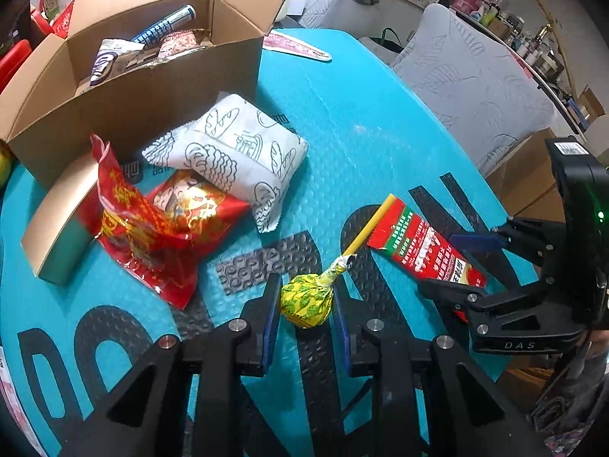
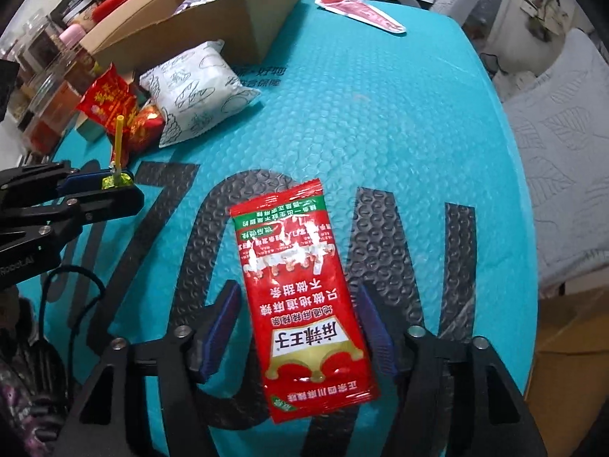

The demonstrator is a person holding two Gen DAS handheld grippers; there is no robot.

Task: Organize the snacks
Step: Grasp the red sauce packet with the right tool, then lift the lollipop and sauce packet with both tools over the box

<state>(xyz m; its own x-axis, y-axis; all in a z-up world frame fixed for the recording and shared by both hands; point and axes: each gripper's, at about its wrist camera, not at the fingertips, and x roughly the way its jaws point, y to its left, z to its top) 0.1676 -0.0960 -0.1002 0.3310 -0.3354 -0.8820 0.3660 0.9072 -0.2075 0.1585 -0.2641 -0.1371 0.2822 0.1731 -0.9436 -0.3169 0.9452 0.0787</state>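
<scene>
A yellow lollipop point(image 1: 307, 300) with a yellow stick lies on the teal mat between the pads of my left gripper point(image 1: 304, 318); the jaws stand close beside it, gaps showing on both sides. It also shows in the right wrist view point(image 2: 116, 179). A red spicy-strip packet point(image 2: 304, 304) lies flat between the wide-open jaws of my right gripper point(image 2: 300, 327); it also shows in the left wrist view point(image 1: 422, 243). An open cardboard box point(image 1: 125, 87) with several snacks inside stands at the back left.
A white bread packet point(image 1: 236, 152) and a red foil snack bag point(image 1: 152, 228) lie in front of the box. A small tan carton point(image 1: 57, 224) lies at the left. A pink packet point(image 2: 361, 13) lies at the mat's far edge. Chairs stand to the right.
</scene>
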